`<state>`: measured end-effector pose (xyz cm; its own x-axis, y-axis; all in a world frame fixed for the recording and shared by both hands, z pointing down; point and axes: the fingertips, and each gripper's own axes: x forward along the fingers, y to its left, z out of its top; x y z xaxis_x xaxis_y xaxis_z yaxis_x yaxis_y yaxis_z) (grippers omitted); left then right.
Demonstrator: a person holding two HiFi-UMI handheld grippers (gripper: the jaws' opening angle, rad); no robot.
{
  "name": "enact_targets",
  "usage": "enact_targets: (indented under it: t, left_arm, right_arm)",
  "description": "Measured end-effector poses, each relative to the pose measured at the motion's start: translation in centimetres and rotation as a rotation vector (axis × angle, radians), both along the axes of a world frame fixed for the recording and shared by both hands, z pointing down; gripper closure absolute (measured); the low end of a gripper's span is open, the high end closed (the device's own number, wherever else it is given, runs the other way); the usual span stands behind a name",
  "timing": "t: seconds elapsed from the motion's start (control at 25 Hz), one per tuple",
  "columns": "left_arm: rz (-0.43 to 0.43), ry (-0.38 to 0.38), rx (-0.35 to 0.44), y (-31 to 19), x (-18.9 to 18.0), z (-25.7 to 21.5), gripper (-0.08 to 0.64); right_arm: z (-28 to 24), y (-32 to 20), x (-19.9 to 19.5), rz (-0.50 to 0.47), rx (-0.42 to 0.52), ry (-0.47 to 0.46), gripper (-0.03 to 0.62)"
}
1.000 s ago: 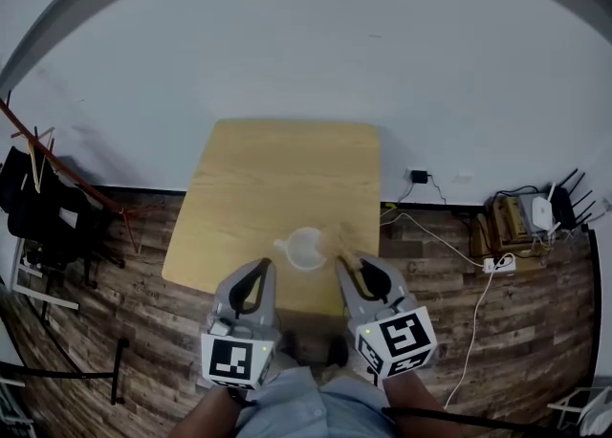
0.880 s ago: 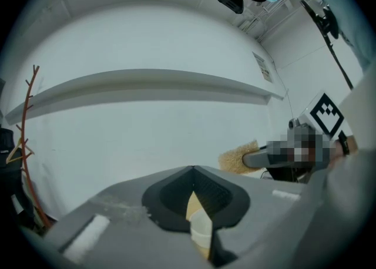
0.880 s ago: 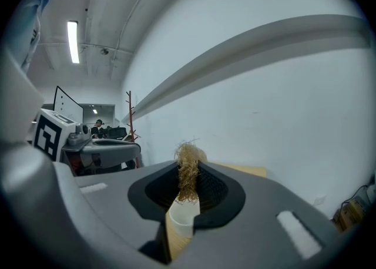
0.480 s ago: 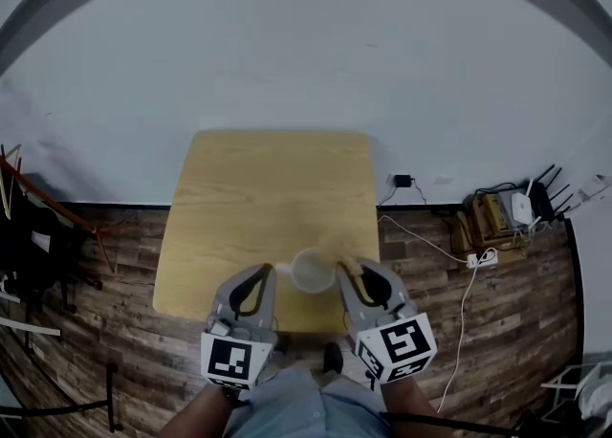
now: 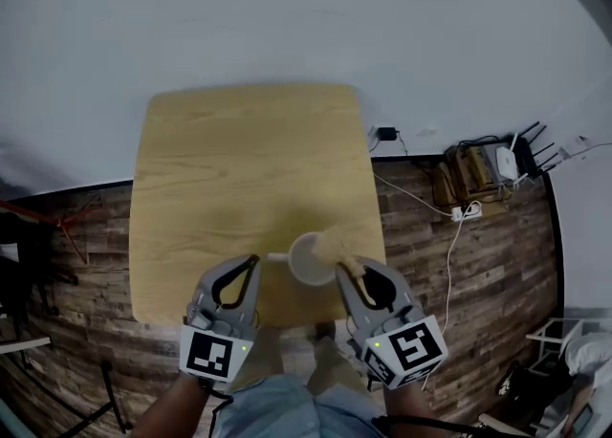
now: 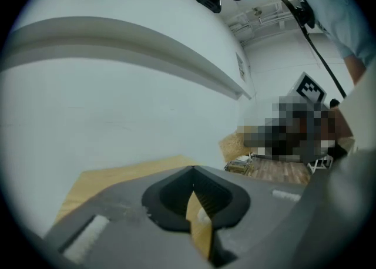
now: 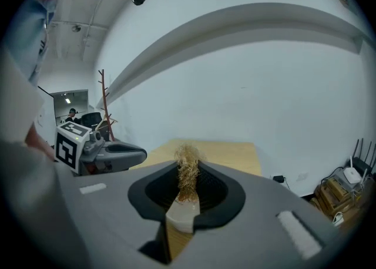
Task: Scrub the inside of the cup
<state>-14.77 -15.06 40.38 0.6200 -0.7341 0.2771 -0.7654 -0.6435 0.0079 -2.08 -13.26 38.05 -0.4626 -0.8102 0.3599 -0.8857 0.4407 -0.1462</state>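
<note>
Left gripper, grey moulded plastic with a black-lined hollow, has its jaws pressed together. A pale sliver sits between them. It seems to be the thin handle of the cup, though my own camera shows it poorly. My right gripper, of the same build, is clamped on the brush. The brush has a flat wooden handle, a whitish collar and a frizzy tuft of straw-coloured bristles that stands past the jaw tips. In the head view the tuft lies at the cup's right rim.

The cup is round, pale and smooth-walled, mouth up. It is between my two grippers, over the near right part of the desk. The desk is a light wood-grain rectangle with rounded corners. It stands on a dark plank floor against a plain white wall.

Compared with a second ago, the desk fills more of the head view and the cup looks larger. Both grippers keep their places on either side of the cup. The coat stand has nearly slipped off the head view's left edge.

Count: two grippers, each carrying one black-and-white marker cube; one cup; one brush; one desk.
</note>
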Motion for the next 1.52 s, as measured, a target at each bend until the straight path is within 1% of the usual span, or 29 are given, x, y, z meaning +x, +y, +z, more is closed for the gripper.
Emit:
enact_targets:
  t: [0.12, 0.2, 0.32, 0.36, 0.44, 0.56, 0.64, 0.72, 0.8, 1.0, 1.12, 1.24, 1.4, 1.48, 1.52]
  left_arm:
    - [0.072, 0.002, -0.015, -0.8, -0.6, 2.4, 0.538]
    - [0.141, -0.002, -0.012, -1.1, -1.0, 4.0, 0.538]
    - [0.302, -0.032, 0.049, -1.4, -1.0, 5.9, 0.538]
    - [0.353, -0.039, 0.057, -1.3, -0.9, 6.5, 0.538]
    - [0.446, -0.046, 0.067, -1.0, -0.7, 7.4, 0.516]
    - [0.587, -0.055, 0.108, -0.4, 0.2, 8.2, 0.440]
    - [0.654, -0.054, 0.120, -0.1, 0.8, 8.5, 0.419]
    - [0.694, -0.042, 0.127, -0.1, 1.4, 8.5, 0.411]
    - [0.730, -0.049, 0.127, 0.0, 1.9, 8.6, 0.411]
    - [0.854, -0.137, 0.088, 0.8, 3.5, 10.4, 0.411]
    - [0.907, -0.177, 0.070, 1.1, 4.4, 11.1, 0.411]
    - [0.925, -0.209, 0.055, 1.3, 5.1, 11.5, 0.411]
    - [0.917, -0.268, 0.055, 1.4, 5.7, 12.1, 0.415]
    - [0.904, -0.282, 0.046, 1.3, 5.8, 12.4, 0.463]
    - [0.900, -0.278, 0.033, 1.3, 5.8, 12.5, 0.467]
  right_arm:
    - [2.0, 0.3, -0.3, -0.003, -0.042, 0.001, 0.529]
    - [3.3, 0.7, -0.7, 0.004, -0.069, 0.009, 0.529]
    - [4.9, 1.5, -1.0, 0.028, -0.101, 0.025, 0.529]
    - [5.3, 1.7, -1.0, 0.039, -0.108, 0.030, 0.529]
    - [5.9, 1.9, -0.8, 0.060, -0.124, 0.038, 0.529]
    - [6.0, 2.0, -0.4, 0.082, -0.133, 0.035, 0.529]
    - [6.0, 1.9, -0.3, 0.083, -0.131, 0.035, 0.529]
    - [6.1, 1.7, -0.3, 0.083, -0.128, 0.035, 0.529]
    - [6.2, 1.5, -0.4, 0.084, -0.128, 0.035, 0.529]
    - [6.6, 1.1, -0.6, 0.074, -0.136, 0.028, 0.529]
    - [6.7, 0.7, -0.8, 0.057, -0.136, 0.021, 0.529]
    - [7.0, 0.6, -0.8, 0.044, -0.151, 0.020, 0.529]
    - [7.4, 0.9, -0.7, 0.023, -0.178, 0.005, 0.529]
    - [7.6, 1.0, -0.9, 0.009, -0.192, -0.006, 0.529]
    - [7.7, 0.9, -1.0, 0.002, -0.192, -0.011, 0.529]
